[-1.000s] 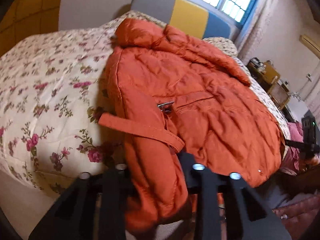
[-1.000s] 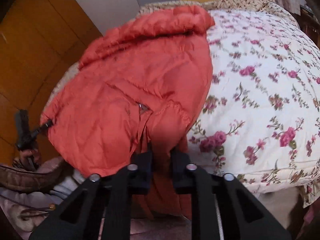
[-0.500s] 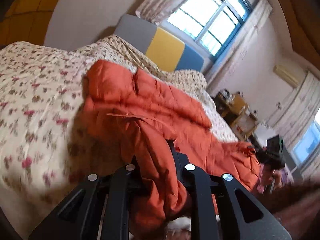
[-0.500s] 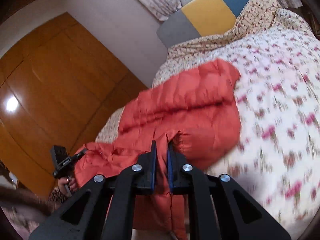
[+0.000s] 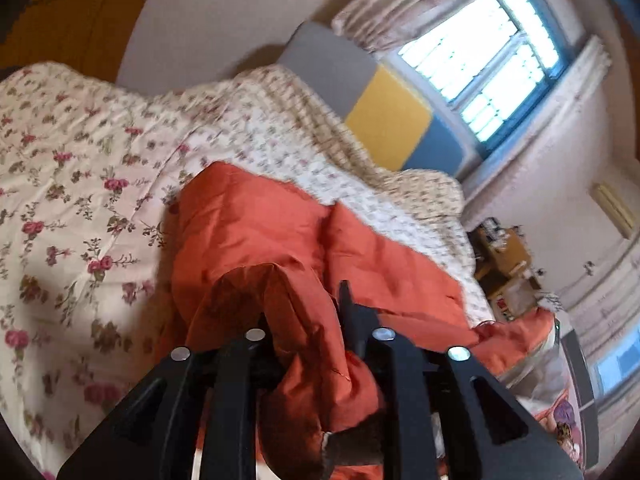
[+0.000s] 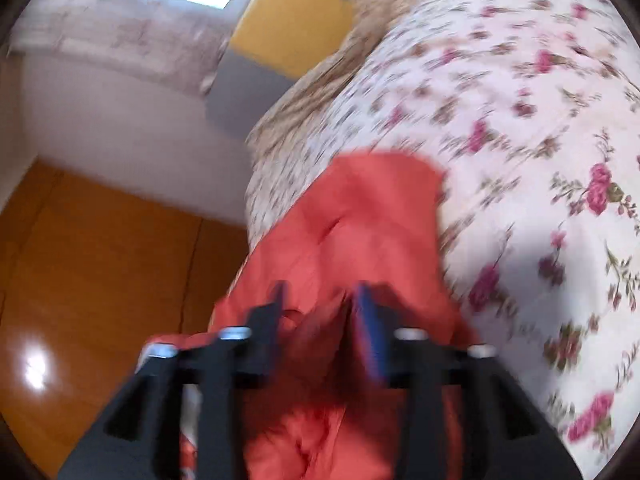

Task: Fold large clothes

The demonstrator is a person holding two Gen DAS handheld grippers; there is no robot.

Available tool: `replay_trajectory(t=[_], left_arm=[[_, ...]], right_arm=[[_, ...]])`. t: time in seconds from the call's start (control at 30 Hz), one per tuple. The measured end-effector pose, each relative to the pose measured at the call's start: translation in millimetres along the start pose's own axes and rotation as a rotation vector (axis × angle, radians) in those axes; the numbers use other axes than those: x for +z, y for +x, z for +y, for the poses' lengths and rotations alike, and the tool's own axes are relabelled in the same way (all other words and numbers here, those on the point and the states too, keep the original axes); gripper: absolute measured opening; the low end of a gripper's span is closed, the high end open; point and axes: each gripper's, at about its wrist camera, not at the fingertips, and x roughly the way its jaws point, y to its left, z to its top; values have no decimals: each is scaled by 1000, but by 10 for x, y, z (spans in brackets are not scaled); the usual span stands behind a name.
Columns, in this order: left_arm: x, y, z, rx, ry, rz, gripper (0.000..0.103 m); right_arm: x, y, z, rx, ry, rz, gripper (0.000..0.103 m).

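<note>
Puffy orange jacket (image 5: pixel 256 232) in both claws

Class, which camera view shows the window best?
The left wrist view: the window appears whole, with panes and frame clear. The right wrist view catches only its blurred lower edge at the top of the picture.

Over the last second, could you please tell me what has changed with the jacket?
Both hand-held grippers, left and right, lifted the puffy orange jacket's near edge up and toward the headboard, folding it over. Both stay clamped on it; the floral quilt is unchanged.
</note>
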Motion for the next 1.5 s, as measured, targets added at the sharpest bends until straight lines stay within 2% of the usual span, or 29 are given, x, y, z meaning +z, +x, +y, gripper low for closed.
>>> replay_trajectory(t=[0.1, 0.13, 0.17, 0.23, 0.27, 0.33, 0.4, 0.47, 0.53, 0.63, 0.67, 0.7, 0.73, 0.77, 0.8, 0.87, 0.9, 0.97, 1.0, 1.07, 1.13, 1.23, 1.27, 1.3, 1.33, 1.37, 1.4, 1.43, 1.5], left_arm=[[139, 212, 205, -3, -117, 37, 46], [172, 202, 279, -42, -168, 24, 61], [204, 161, 344, -86, -212, -5, 74], [253, -24, 467, -159, -283, -111, 89], [259, -169, 521, -161, -286, -189, 96], [236, -364, 598, -114, -267, -278, 99], [129, -511, 677, -86, -220, -302, 99], [-79, -562, 706, -95, -147, -270, 99], [-274, -524, 702, -96, -80, -207, 99], [-579, -320, 580, -86, 40, -59, 99], [-621, -245, 533, -88, 59, -33, 99], [-650, -156, 481, -86, 80, -6, 99], [-648, -63, 431, -50, 104, 9, 99], [-625, 48, 407, 2, 126, 21, 99], [-593, 144, 423, 17, 114, 37, 99], [-546, 349, 468, -16, 32, 102, 98], [-539, 374, 452, -20, 26, 104, 95], [-574, 394, 397, -9, 51, 124, 75], [-599, 374, 392, -13, 53, 126, 71], [-681, 268, 408, -42, 31, 137, 56], [-761, 149, 410, -57, 25, 142, 50], [-964, -88, 353, -63, 43, 157, 50], [-1023, -144, 334, -60, 48, 158, 50], [-1102, -232, 300, -57, 53, 158, 50], [-1168, -302, 271, -54, 55, 155, 50], [-1239, -352, 241, -50, 59, 151, 51], [-1310, -421, 212, -36, 64, 141, 53], [-1369, -452, 171, -15, 67, 128, 61], [-1407, -615, 118, 7, 77, 87, 68]], right_arm=[[109, -146, -169, 68, 46, -79, 76], [122, -223, -173, 49, 8, -102, 79], [112, -265, -154, 25, -34, -105, 83], [20, -357, -77, -36, -168, -81, 85], [-47, -386, -40, -48, -220, -64, 90], [-249, -425, 44, -83, -373, -7, 95], [-424, -401, 106, -116, -486, 28, 101], [-535, -235, 138, -168, -578, 74, 101], [-531, 36, 76, -187, -554, 141, 101], [-487, 350, -101, -157, -439, 237, 101], [-490, 367, -88, -155, -439, 229, 100], [-497, 374, -51, -148, -455, 219, 88], [-506, 395, -33, -143, -457, 228, 80], [-536, 412, -41, -136, -435, 244, 66], [-548, 412, -42, -134, -428, 244, 57], [-577, 325, -41, -128, -430, 234, 46], [-584, 267, -54, -122, -423, 234, 42], [-618, 161, -94, -104, -401, 238, 37], [-642, 100, -104, -97, -400, 241, 36], [-724, -34, -95, -98, -407, 248, 35], [-810, -194, -95, -99, -413, 259, 35], [-953, -439, -176, -91, -403, 266, 36], [-984, -503, -208, -93, -399, 258, 41], [-1018, -588, -243, -109, -398, 239, 54], [-1038, -679, -262, -136, -401, 208, 60], [-1052, -803, -264, -184, -412, 153, 73], [-1026, -852, -237, -208, -421, 117, 75], [-1019, -1009, -185, -239, -441, 45, 75], [-1003, -1212, -37, -237, -488, -31, 76]])
